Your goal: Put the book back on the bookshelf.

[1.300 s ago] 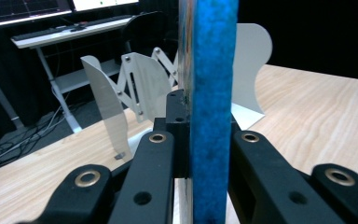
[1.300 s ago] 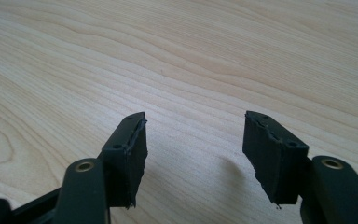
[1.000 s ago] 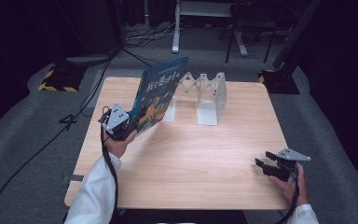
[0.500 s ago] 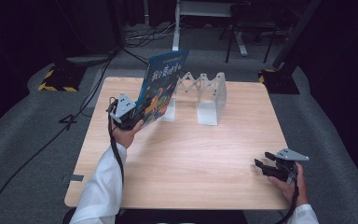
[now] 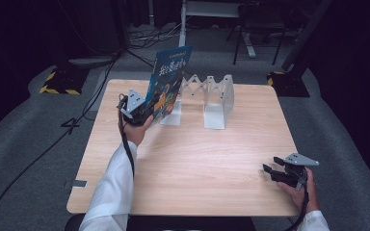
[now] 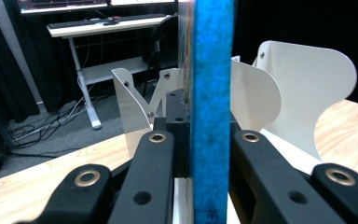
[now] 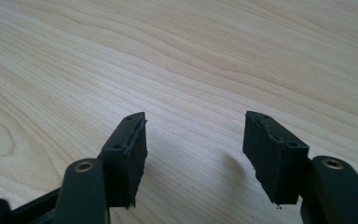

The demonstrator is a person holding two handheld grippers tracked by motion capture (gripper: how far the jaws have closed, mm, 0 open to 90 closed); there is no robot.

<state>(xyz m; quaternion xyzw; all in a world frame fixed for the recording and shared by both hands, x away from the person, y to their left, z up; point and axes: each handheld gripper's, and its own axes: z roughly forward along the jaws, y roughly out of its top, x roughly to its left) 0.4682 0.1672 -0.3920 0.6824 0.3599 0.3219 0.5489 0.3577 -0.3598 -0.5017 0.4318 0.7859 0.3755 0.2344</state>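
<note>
Here, holding upright above the far left part of the table [image 5: 197, 159]: a blue picture book [image 5: 169, 82], cover facing right and toward the near side, top corner rising past the far edge. Gripping that book [image 6: 212, 93] by its lower left edge, the left gripper [image 5: 142, 111], jaws clenched on it from both sides, as seen edge-on in the left gripper view. Standing just right of the book, on the far middle of the table: a white accordion book rack [image 5: 207, 98], its leftmost plate almost touching the book's lower corner, its curved dividers [image 6: 303, 98] showing close behind the book in the left gripper view. Resting at the near right corner of the table, well apart from book and rack: the right gripper [image 5: 275, 172], pointing left. Hanging just over bare wood [image 7: 177, 56] in the right gripper view, its jaws standing apart, released, grasping nothing. Trailing off the left side onto the grey floor: a black cable [image 5: 43, 149].
</note>
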